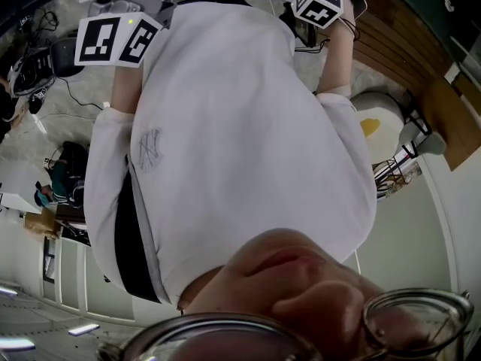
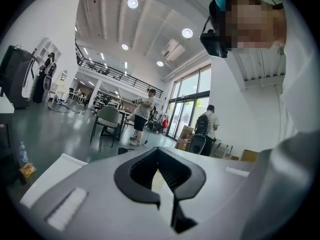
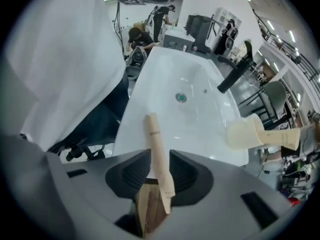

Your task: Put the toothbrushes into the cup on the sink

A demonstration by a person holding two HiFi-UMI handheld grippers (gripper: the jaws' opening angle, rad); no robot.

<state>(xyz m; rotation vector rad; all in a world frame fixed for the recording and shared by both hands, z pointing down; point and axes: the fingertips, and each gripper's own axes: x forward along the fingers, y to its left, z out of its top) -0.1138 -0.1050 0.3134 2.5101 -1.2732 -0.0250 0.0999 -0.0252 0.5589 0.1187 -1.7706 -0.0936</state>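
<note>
Toothbrush (image 3: 154, 139) pinched by right gripper (image 3: 159, 156), handle toward 12 o'clock; cup (image 3: 243, 134) at 3 o'clock; left gripper (image 2: 158, 151) closed, empty.

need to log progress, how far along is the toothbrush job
Done: possibly one. A pale handle already sticks out of the cup at the sink edge, though I cannot tell what it is. In hand: the right gripper holds a wooden toothbrush above the sink. Left: getting it into the cup.
</note>
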